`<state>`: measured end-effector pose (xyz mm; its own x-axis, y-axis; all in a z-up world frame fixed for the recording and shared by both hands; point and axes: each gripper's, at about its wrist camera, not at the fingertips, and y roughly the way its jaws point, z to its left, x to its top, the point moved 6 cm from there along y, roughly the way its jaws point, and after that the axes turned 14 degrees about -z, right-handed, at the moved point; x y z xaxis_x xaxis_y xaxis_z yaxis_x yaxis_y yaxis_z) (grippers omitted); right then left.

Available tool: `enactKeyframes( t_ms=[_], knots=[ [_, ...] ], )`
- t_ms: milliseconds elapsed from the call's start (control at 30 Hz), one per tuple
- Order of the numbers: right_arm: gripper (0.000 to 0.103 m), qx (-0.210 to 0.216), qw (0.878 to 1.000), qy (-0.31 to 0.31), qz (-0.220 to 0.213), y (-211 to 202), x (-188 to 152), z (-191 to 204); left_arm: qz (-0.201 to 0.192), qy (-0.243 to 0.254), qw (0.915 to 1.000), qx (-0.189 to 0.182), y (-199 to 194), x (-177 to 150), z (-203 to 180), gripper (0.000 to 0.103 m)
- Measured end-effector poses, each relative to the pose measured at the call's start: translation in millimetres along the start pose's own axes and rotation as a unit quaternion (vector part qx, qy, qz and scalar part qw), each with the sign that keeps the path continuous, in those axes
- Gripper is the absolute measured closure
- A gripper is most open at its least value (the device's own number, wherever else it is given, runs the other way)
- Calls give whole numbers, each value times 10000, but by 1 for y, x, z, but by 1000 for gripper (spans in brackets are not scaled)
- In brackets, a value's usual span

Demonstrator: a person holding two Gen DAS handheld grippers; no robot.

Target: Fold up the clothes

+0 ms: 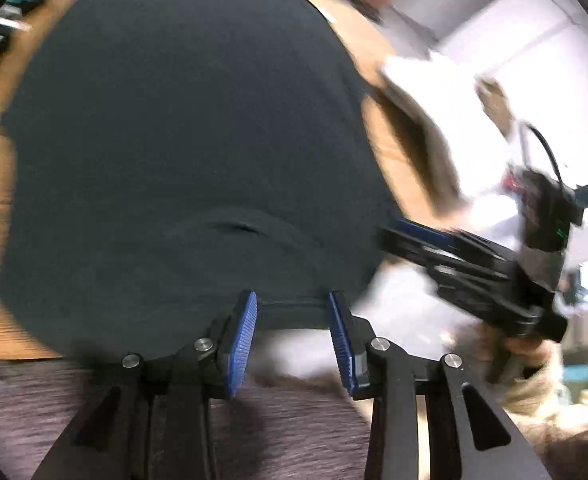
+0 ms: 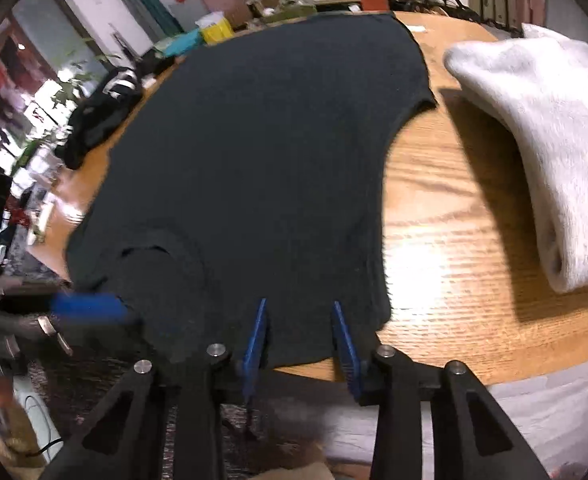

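Observation:
A black T-shirt point(image 1: 182, 152) lies spread flat on the wooden table point(image 2: 445, 240), its neckline toward the near edge. My left gripper point(image 1: 292, 314) hangs over the shirt's near hem, open, with the blue pads standing apart on either side of the hem and not pressing it. In the right wrist view my right gripper point(image 2: 299, 322) is open over the shirt's point(image 2: 254, 140) near right corner, with cloth behind the gap. The right gripper point(image 1: 389, 238) shows blurred at the shirt's right edge in the left wrist view.
A folded light grey garment point(image 2: 533, 140) lies on the table to the right of the shirt. A black bundle point(image 2: 98, 116) sits at the table's far left edge. Cluttered shelves and boxes stand beyond the table. A hand point(image 1: 529, 352) holds the right gripper's handle.

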<state>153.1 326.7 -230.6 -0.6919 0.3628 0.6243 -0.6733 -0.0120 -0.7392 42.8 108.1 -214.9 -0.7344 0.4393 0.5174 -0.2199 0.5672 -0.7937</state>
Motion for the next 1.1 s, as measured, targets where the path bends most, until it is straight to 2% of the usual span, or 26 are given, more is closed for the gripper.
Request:
enactKeyframes(
  t_ms=[33, 67, 133, 233, 300, 367, 500, 567, 700, 800, 933, 1000, 1033, 1100],
  knots=[
    [63, 34, 9999, -110, -3, 0, 2, 5, -92, -61, 9994, 326, -7, 1, 18, 66],
    [63, 44, 9999, -157, 12, 2, 2, 8, -108, -159, 9980, 600, -9, -1, 35, 75],
    [63, 38, 9998, -171, 113, 12, 2, 13, -124, -326, 9935, 1080, -15, -5, 68, 82],
    [63, -25, 9994, -244, 244, 22, -4, 18, 59, -193, 9907, 1345, -6, -21, 85, 84],
    [64, -85, 9990, -323, 293, 25, -9, 21, 319, -74, 9899, 1379, 12, -36, 84, 84],
    [64, -158, 9985, -387, 352, 27, -8, 23, 338, 89, 9893, 1420, 16, -40, 82, 84],
    [61, 5, 9986, -365, 382, 25, 1, 32, 177, 335, 9914, 1256, 3, -28, 68, 84],
    [60, 66, 9984, -421, 359, 25, 3, 37, 279, 390, 9929, 1091, 4, -30, 64, 84],
    [60, 89, 9979, -447, 461, 17, -16, 25, 539, 512, 9911, 1107, 16, -44, 65, 84],
    [58, 72, 9978, -460, 466, 4, -26, 14, 447, 441, 9928, 1016, 8, -44, 67, 84],
    [58, 336, 9976, -81, 603, -3, -31, 17, 129, -536, 9975, 442, -13, -39, 86, 83],
    [56, 437, 9965, 181, 684, -5, -38, 13, -45, -1075, 9941, 161, -24, -36, 97, 77],
    [56, 496, 9955, 352, 731, -7, -42, 9, -104, -1317, 9911, 159, -27, -35, 107, 71],
    [56, 579, 9933, 651, 755, -6, -46, 9, -171, -1775, 9835, 296, -33, -36, 130, 68]
  ],
)
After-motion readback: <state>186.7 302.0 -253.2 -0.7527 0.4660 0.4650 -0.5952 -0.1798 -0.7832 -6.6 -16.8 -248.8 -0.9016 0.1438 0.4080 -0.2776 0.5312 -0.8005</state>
